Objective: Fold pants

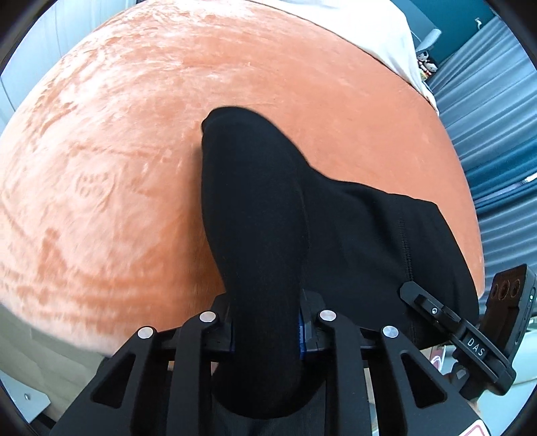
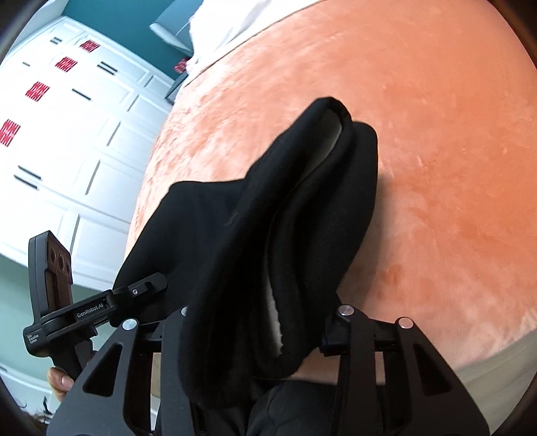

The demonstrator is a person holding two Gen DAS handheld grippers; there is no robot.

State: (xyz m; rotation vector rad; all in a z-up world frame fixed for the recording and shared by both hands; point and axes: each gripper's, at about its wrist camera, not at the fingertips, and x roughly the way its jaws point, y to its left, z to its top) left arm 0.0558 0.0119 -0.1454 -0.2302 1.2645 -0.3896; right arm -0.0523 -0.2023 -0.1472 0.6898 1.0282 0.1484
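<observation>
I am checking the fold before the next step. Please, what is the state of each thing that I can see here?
Pants: black, bunched, gripped in two places, lifted partly off the blanket.
Left gripper: jaws shut on the pants.
Right gripper: jaws shut on a thick bunch of the pants.
Blanket: orange, plush, spread out under the pants.
Wardrobe: white, doors closed.

An orange plush blanket (image 1: 141,141) covers the bed, and a white sheet (image 1: 379,30) lies at its far end. On one side stand white panelled wardrobe doors (image 2: 77,141) with red stickers (image 2: 37,90) against a teal wall (image 2: 117,13). Dark blue pleated curtains (image 1: 496,141) hang on the other side.
</observation>
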